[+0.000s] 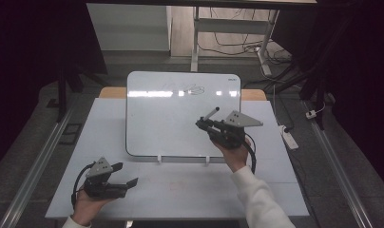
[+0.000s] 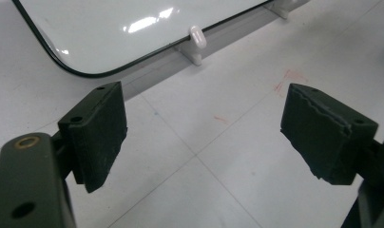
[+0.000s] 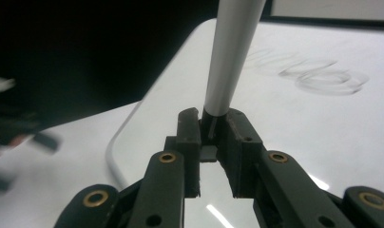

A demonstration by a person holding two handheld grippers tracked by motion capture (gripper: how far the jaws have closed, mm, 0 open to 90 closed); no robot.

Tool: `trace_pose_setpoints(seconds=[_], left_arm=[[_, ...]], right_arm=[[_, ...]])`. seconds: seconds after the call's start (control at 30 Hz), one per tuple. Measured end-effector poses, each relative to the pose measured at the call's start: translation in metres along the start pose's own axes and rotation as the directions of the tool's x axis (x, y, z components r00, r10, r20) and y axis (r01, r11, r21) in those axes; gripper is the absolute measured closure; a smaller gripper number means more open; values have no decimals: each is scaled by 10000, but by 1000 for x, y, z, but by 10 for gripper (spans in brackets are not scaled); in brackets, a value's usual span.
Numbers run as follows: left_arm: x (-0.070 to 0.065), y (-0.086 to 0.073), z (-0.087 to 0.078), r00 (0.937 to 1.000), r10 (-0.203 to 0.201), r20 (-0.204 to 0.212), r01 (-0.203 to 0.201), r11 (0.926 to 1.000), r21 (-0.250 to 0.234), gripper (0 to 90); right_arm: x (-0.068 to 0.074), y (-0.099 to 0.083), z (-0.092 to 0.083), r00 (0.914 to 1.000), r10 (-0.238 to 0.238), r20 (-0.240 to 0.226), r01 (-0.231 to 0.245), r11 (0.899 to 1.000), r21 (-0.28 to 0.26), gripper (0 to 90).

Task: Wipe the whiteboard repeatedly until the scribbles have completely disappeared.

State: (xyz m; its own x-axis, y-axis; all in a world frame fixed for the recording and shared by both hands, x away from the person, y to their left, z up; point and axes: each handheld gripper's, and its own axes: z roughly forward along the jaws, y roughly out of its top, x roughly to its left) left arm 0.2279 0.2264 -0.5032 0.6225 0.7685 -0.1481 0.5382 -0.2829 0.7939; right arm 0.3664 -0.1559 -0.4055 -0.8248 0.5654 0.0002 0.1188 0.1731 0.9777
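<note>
Right gripper (image 3: 214, 130) clamps marker (image 3: 230, 52); whiteboard (image 1: 180, 118) scrawl (image 3: 323, 76) (faint, perhaps smeared) unreadable.

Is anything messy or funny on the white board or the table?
A little. The whiteboard has faint smudged scribbles near its top, and the table has small reddish marks in front of it. Nothing is spilled or broken.

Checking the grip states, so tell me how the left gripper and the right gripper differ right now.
The left gripper has its jaws wide apart with nothing between them; the right gripper is shut on a marker. The left hangs low over the table; the right is raised over the whiteboard. Both are black and hand-held.
</note>
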Motion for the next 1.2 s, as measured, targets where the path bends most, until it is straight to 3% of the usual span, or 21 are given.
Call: trace_pose_setpoints(seconds=[0.17,0.37,0.57,0.8,0.87,0.9,0.97,1.03,1.07,1.13,1.2], left_arm=[[3,-3,2,10000,32,-64,-32,10000,18,165],[3,-6,4,9998,115,-169,-115,9999,1,165],[5,-8,5,9996,143,-259,-143,9999,17,166],[8,-9,7,9995,100,-295,-98,9999,61,168],[9,-9,7,9994,97,-322,-95,9999,62,169],[9,-9,7,9994,90,-330,-88,9999,57,170],[10,-9,7,9994,44,-331,-42,10000,55,170],[10,-9,8,9994,47,-338,-45,10000,61,170],[10,-9,8,9994,55,-341,-52,10000,72,171],[9,-9,8,9994,81,-331,-79,10000,47,171],[9,-8,8,9994,106,-314,-105,9999,35,172]], right_arm=[[-14,13,24,9978,157,645,-154,9999,-50,772],[-34,29,72,9858,216,1663,-194,9997,-148,772],[-43,39,104,9785,274,2043,-237,9995,-205,773],[-52,47,143,9739,430,2229,-369,9988,-312,773],[-48,44,154,9805,535,1891,-510,9985,-178,773],[-39,39,163,9904,222,1367,-242,9996,123,773],[-34,38,166,9936,-14,1129,-20,9995,307,773],[-32,41,167,9889,-480,1408,428,9983,399,773],[-40,46,162,9793,-88,2025,85,10000,23,773],[-44,48,160,9747,192,2228,-167,9998,-131,773],[-43,47,163,9784,297,2048,-282,9995,-105,773]])
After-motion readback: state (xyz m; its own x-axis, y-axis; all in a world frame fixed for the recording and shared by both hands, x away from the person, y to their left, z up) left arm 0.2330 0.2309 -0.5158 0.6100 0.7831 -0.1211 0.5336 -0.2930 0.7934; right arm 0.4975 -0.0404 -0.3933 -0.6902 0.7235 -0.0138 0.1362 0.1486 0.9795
